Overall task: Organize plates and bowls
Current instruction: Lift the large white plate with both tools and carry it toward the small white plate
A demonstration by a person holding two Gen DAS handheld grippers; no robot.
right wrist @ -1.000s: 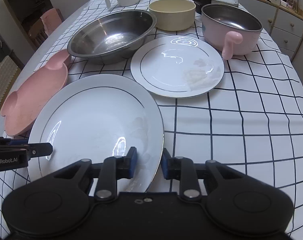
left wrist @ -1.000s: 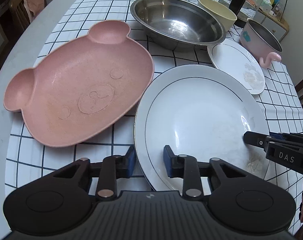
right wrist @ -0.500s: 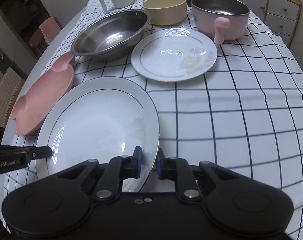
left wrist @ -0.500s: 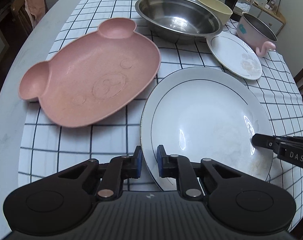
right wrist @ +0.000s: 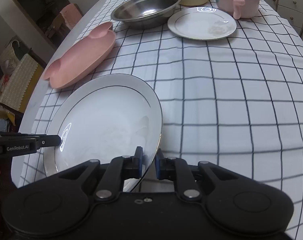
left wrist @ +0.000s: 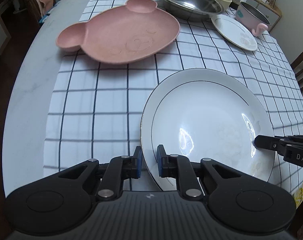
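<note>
change: large white plate (left wrist: 207, 120) now pulled nearer, clear of pink bear plate (left wrist: 121, 36) | left claw (left wrist: 149, 162), right claw (right wrist: 148, 163): both clamped on its rim | text: "GenRobot.AI", "DAS"

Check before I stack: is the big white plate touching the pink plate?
Apart. The left wrist view shows checked cloth between the white plate and pink plate.

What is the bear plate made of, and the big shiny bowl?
The bear plate looks like matte pink plastic or plant-fibre composite: dull and faintly speckled, with no glare. The big bowl looks like stainless steel: silver-grey with mirror-like reflections inside.
</note>
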